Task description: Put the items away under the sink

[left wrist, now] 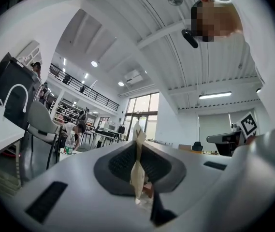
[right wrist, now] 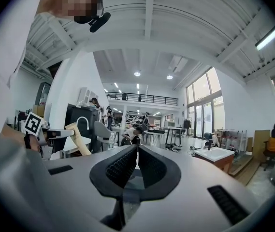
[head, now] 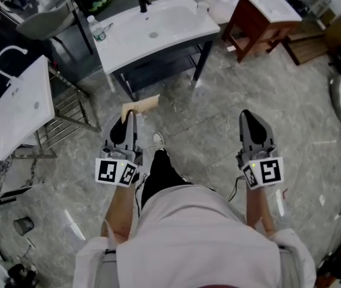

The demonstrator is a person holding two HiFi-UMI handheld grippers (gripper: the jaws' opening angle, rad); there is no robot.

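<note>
Left claw (head: 129, 117) pinches a beige packet (head: 144, 105), possibly paper; right claw (head: 249, 115) is closed, empty; sink (head: 179, 23) ahead.

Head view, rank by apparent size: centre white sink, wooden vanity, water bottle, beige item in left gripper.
1. centre white sink
2. wooden vanity
3. beige item and water bottle: look alike; the item sits nearer the camera, so unranked.
</note>
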